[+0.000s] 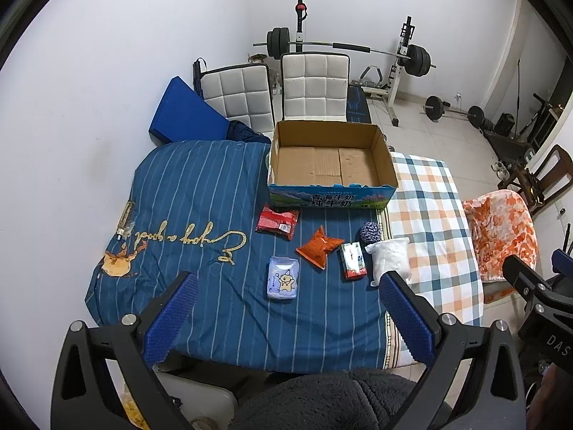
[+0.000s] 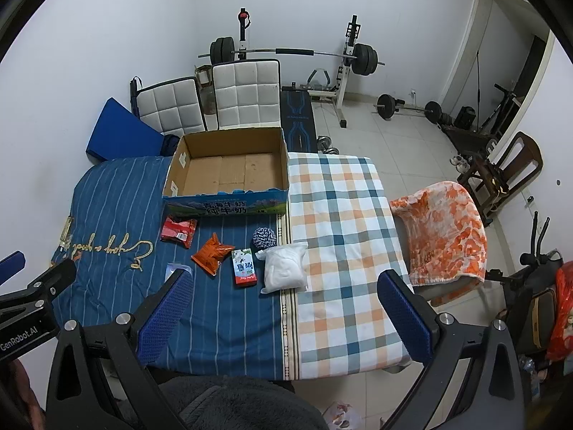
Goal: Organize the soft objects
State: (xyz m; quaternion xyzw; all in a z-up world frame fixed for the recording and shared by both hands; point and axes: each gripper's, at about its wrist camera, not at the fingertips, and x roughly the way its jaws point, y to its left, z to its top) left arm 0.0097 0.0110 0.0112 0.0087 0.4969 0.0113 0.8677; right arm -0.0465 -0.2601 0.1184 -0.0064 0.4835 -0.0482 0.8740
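An open cardboard box (image 1: 331, 168) (image 2: 229, 172), with nothing inside, sits on the blue striped quilt (image 1: 186, 193) (image 2: 118, 197). In front of it lie a red packet (image 1: 277, 221) (image 2: 178, 231), an orange pouch (image 1: 318, 247) (image 2: 211, 252), a pale blue tissue pack (image 1: 283, 277) (image 2: 175, 268), a red-and-white carton (image 1: 352, 261) (image 2: 243, 266), a blue-white yarn ball (image 1: 370, 232) (image 2: 265, 238) and a white soft bag (image 1: 390, 256) (image 2: 286, 267). My left gripper (image 1: 286, 286) and right gripper (image 2: 286, 283) are open, empty, held above the near edge.
A checked sheet (image 1: 433, 215) (image 2: 343, 236) covers the right part of the surface. An orange-draped chair (image 2: 444, 229) stands to the right. Two white chairs (image 1: 315, 86), a blue pad (image 1: 186, 111) and a barbell rack (image 1: 358, 50) stand behind.
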